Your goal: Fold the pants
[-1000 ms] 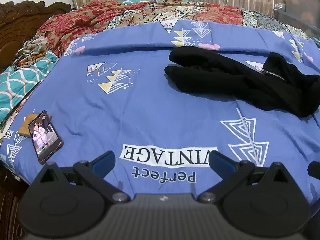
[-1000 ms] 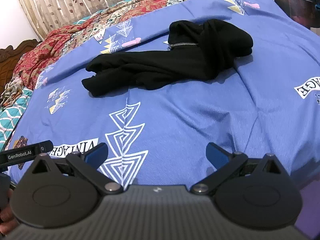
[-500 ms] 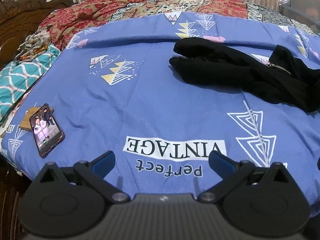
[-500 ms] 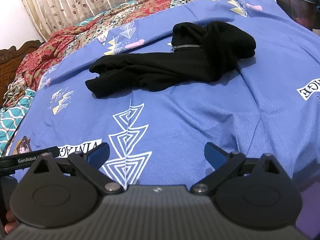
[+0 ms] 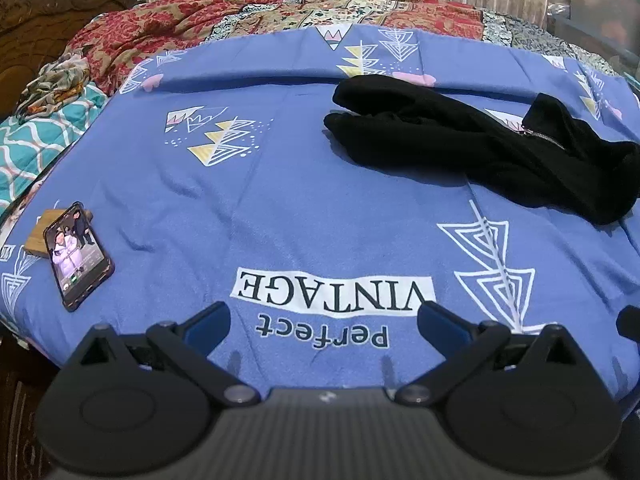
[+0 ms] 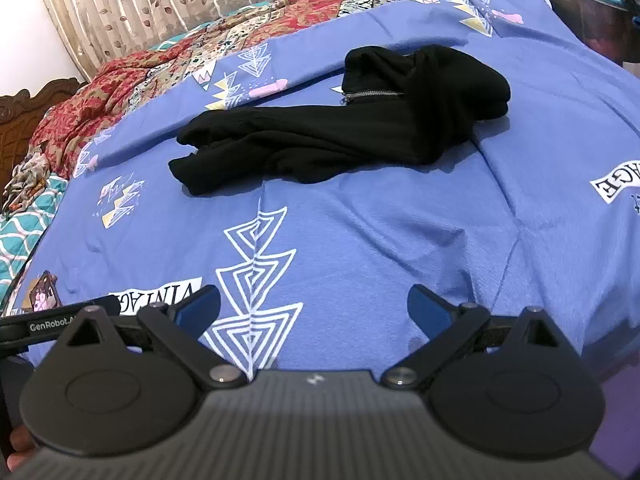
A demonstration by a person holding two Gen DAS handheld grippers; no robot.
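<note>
Left gripper and right gripper hover low over blue bedsheet, fingers spread wide, nothing held. Black pants lie bunched mid-bed, well ahead. Left cam only: lit phone nr edge; right cam: zipper.

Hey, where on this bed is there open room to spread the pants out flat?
The widest bare patch of the blue printed bedsheet lies between the crumpled black pants and the smartphone with lit screen, above the "Perfect VINTAGE" print. The far edge is crowded by a red patterned quilt.
</note>
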